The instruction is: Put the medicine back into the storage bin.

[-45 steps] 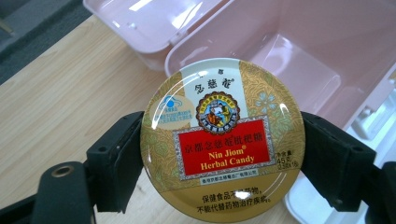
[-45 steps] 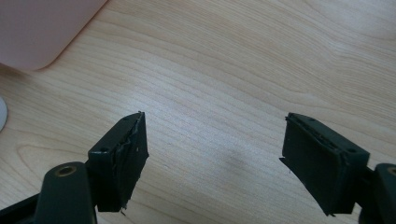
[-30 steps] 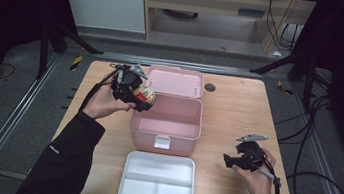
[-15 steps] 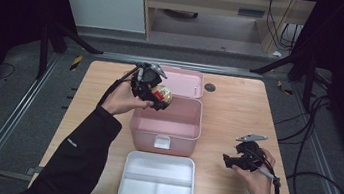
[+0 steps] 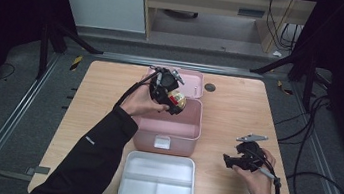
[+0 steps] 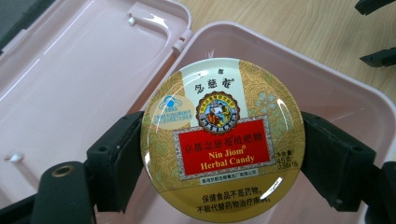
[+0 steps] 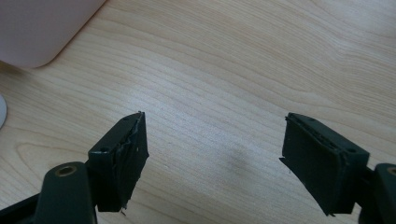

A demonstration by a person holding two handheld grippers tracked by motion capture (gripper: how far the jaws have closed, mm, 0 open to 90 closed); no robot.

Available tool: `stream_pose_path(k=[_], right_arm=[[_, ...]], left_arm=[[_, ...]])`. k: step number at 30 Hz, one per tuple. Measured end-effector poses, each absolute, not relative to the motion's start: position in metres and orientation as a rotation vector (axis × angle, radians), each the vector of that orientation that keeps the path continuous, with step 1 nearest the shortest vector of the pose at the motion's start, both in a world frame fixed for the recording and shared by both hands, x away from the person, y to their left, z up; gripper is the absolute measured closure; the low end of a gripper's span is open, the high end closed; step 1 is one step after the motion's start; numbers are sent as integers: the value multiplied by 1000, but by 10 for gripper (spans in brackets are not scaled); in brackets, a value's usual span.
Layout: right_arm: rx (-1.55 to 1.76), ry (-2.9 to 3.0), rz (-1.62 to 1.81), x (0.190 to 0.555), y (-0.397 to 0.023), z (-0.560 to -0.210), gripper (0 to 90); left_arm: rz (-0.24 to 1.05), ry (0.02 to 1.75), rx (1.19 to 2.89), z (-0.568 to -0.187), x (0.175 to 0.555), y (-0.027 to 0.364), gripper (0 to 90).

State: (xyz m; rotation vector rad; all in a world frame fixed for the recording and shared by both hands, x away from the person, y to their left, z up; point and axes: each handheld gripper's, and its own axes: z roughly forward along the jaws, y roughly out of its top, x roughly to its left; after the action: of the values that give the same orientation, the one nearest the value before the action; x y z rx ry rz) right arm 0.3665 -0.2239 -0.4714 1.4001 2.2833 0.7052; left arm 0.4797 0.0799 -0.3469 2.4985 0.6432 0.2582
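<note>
The wooden table (image 5: 238, 111) carries a pink box (image 5: 168, 129) near its middle, its lid (image 5: 189, 81) thrown back flat on the far side, and a white divided tray (image 5: 157, 179) sits just near of the box, toward the person. Above the box's far left corner the left gripper (image 5: 172, 97) holds a round candy tin (image 5: 177, 99); in the left gripper view the tin (image 6: 223, 137) sits squarely between the two black jaws, which press on its rim from either side, its printed gold and red face turned to the camera. Under the tin in that view lies the pink hollow of the box (image 6: 327, 93), with the open lid (image 6: 70, 84) off to the left, so the tin hangs over the box's inside at the end nearest the hinge, not over the lid. That is the relation the coming move seems to turn on: the box floor lies straight below the tin, so a plain lowering would likely set it inside, and the tin, being round, has no long axis to line up with the walls. The left hand is plainly the one at the work. The right gripper (image 5: 237, 161) rests low at the near right of the table, well apart from the box, and in its own view the right gripper (image 7: 215, 154) has its jaws standing wide with nothing but bare wood between them.
</note>
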Motion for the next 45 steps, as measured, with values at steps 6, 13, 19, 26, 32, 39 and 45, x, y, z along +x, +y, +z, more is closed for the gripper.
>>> stream_pose_path(k=[6,13,19,26,32,39,45], right_arm=[[1404,2290,701,367,-223,-473,223],[1402,2290,700,367,-224,-473,222],[1400,2296,698,367,-223,-474,220],[1400,2295,697,367,-224,-474,211],[1399,2290,700,367,-224,-472,201],[1393,2282,708,366,-224,-471,203],[1381,2273,716,366,-223,-469,219]], left_arm=[[238,635,2533,-359,485,70,201],[208,637,2564,-376,488,62,201],[182,640,2599,-390,491,59,200],[167,634,2621,-395,492,55,199],[157,652,2604,-392,491,59,176],[185,647,2580,-382,487,67,175],[232,624,2531,-361,472,84,195]])
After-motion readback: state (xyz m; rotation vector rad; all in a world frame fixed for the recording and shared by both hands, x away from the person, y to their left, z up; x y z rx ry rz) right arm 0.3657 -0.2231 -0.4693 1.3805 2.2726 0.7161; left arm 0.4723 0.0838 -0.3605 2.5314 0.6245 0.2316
